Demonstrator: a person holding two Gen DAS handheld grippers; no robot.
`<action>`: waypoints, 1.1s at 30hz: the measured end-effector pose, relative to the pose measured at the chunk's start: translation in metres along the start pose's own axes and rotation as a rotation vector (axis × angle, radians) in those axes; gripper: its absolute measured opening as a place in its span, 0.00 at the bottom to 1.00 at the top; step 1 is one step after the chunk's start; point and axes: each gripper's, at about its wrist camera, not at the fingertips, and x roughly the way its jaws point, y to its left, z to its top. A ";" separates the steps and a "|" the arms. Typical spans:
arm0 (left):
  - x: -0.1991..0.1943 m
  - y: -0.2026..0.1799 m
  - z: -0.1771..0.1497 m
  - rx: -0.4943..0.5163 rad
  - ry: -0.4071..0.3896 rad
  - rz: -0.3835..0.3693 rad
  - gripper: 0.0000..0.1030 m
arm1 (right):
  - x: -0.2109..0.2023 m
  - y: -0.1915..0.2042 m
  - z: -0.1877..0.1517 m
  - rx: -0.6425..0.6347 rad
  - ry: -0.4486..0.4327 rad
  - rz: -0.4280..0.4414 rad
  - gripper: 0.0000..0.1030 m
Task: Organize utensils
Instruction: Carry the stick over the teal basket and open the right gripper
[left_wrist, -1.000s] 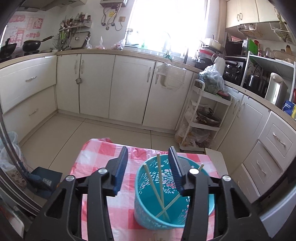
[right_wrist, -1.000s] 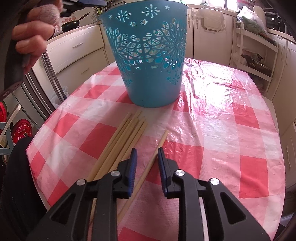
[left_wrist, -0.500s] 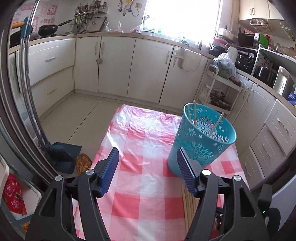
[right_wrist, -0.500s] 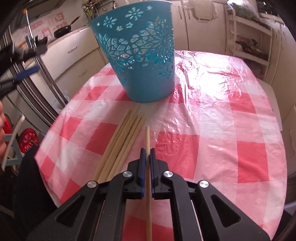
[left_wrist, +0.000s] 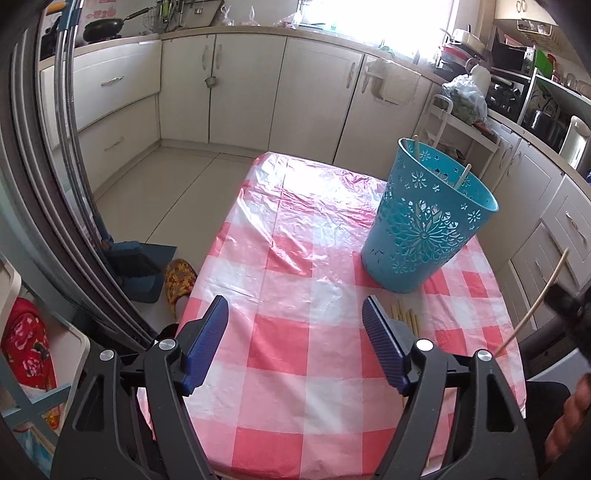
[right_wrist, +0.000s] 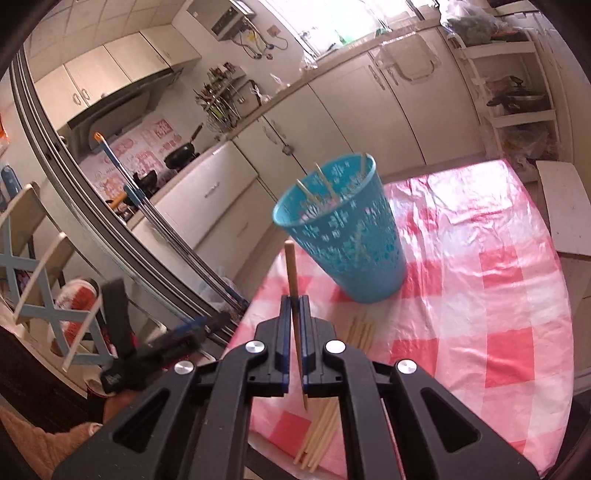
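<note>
Kitchen table scene, two wrist views. No brand or label text is legible in either view; the pink-and-white wall stickers (right_wrist: 147, 146) behind the stove carry marks too blurred to read.

Left wrist view, left to right: a red floral bag (left_wrist: 26, 343) at the lower left edge; a blue dustpan (left_wrist: 142, 266) on the floor with a patterned slipper (left_wrist: 179, 275) just beside it; the left gripper (left_wrist: 295, 343), its blue pads spread wide and empty, above the table (left_wrist: 295, 258) in its pink-and-white checked plastic cover. To the right stands the blue basket (left_wrist: 424, 221), upright, perforated with flower cut-outs, holding chopsticks whose tips (left_wrist: 463, 175) rise above the rim. A bundle of loose chopsticks (left_wrist: 406, 319) lies on the cloth near the basket's base, partly hidden behind the right-hand pad. At the far right, a single chopstick (left_wrist: 543, 295) is held aloft, tilted, clear of the table.

Right wrist view, left to right: a blue-and-white folding rack (right_wrist: 40, 258); the left gripper seen blurred at lower left; the right gripper (right_wrist: 295, 332), its pads pressed together, pinching the single chopstick (right_wrist: 293, 288) near its middle, thicker end up. Behind it the blue basket (right_wrist: 351, 251) contains at least three chopsticks leaning against its wall. The loose chopsticks (right_wrist: 332, 406) lie flat on the cloth below the gripper, between it and the basket
</note>
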 end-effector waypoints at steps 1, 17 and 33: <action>0.000 0.001 -0.001 0.000 0.003 0.001 0.69 | -0.003 0.006 0.009 -0.007 -0.023 0.015 0.05; 0.006 0.013 0.002 -0.036 0.025 0.012 0.71 | 0.010 0.056 0.154 -0.178 -0.216 -0.002 0.04; 0.029 0.039 -0.016 -0.086 0.100 0.049 0.73 | 0.022 -0.050 0.107 -0.157 0.014 -0.332 0.56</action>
